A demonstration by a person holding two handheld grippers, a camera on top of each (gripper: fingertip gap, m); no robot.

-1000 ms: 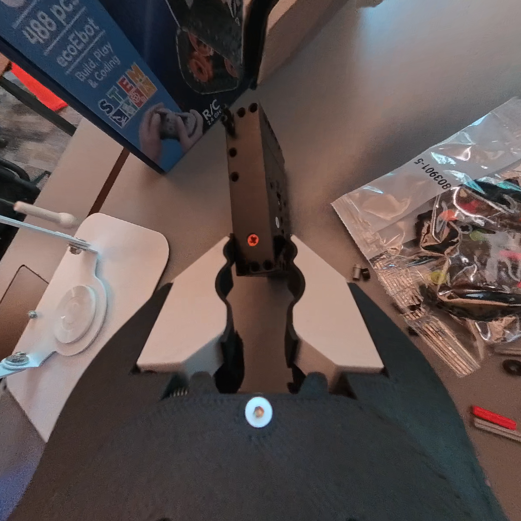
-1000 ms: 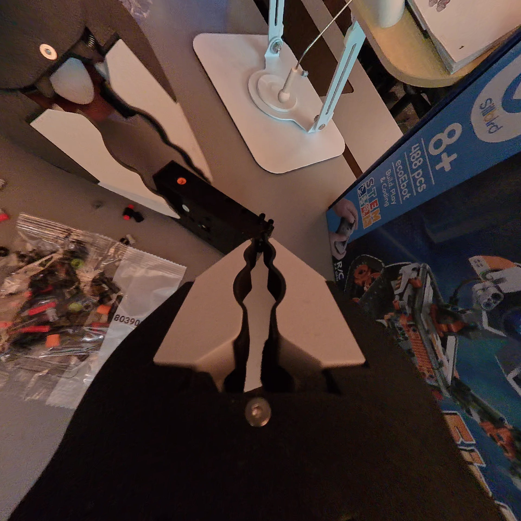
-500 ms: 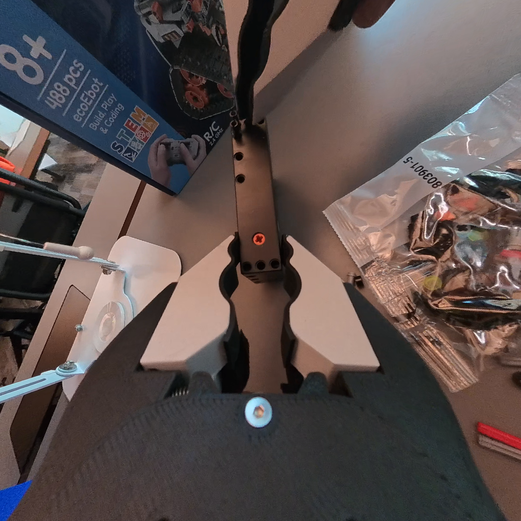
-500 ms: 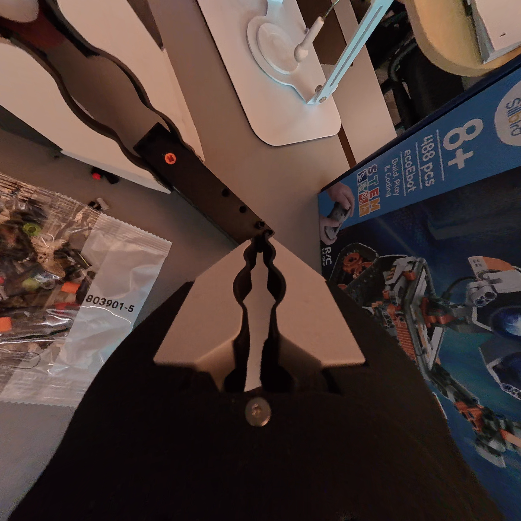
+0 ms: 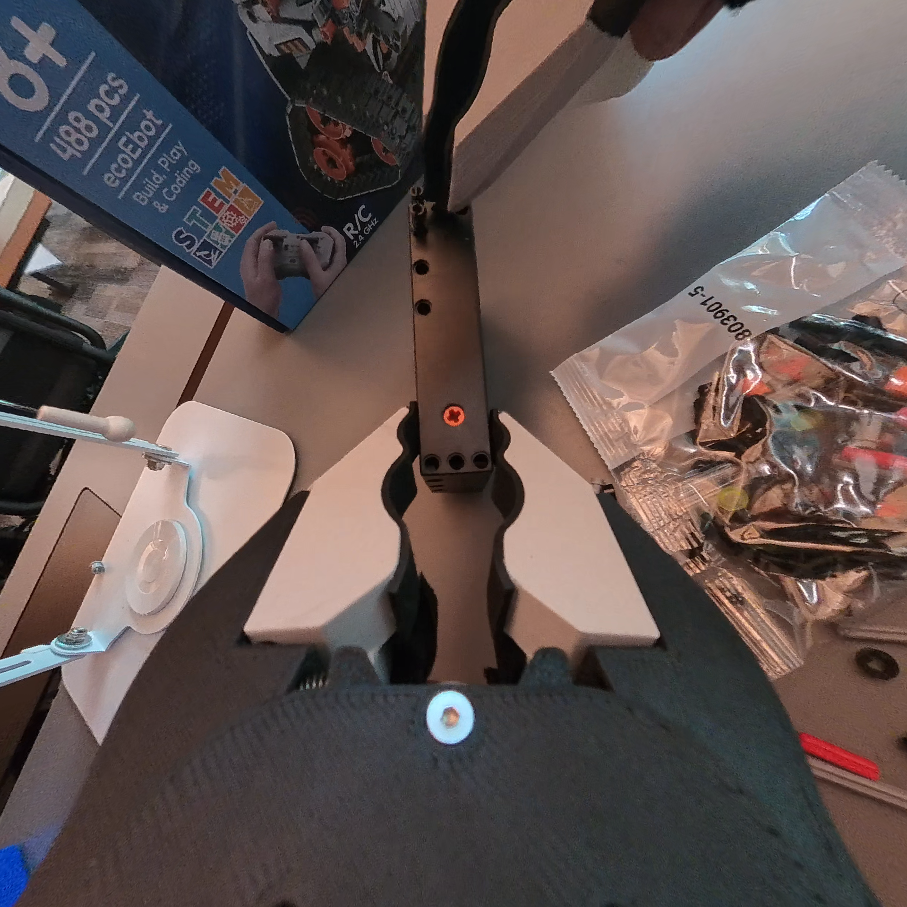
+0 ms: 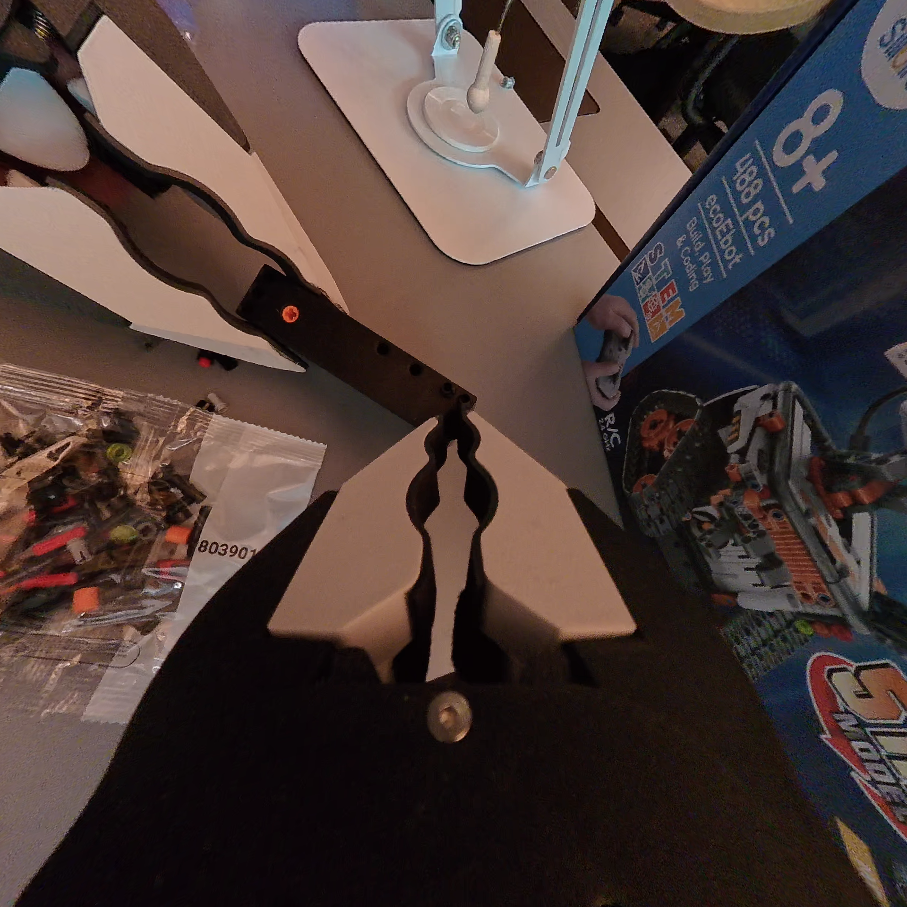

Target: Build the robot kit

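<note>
The left gripper (image 5: 454, 441) has its fingers closed on the near end of a long black block (image 5: 449, 343) with an orange screw head, held above the grey table (image 5: 613, 245). The right gripper (image 6: 454, 417) meets the block's far end with its fingers nearly together, pinching a small black peg (image 6: 459, 402) at that end's corner hole. Beside the block, a blue toy box (image 5: 172, 147) stands on one side and a clear bag of small parts (image 5: 760, 417) lies on the other; a white lamp base (image 5: 162, 530) sits below the box.
</note>
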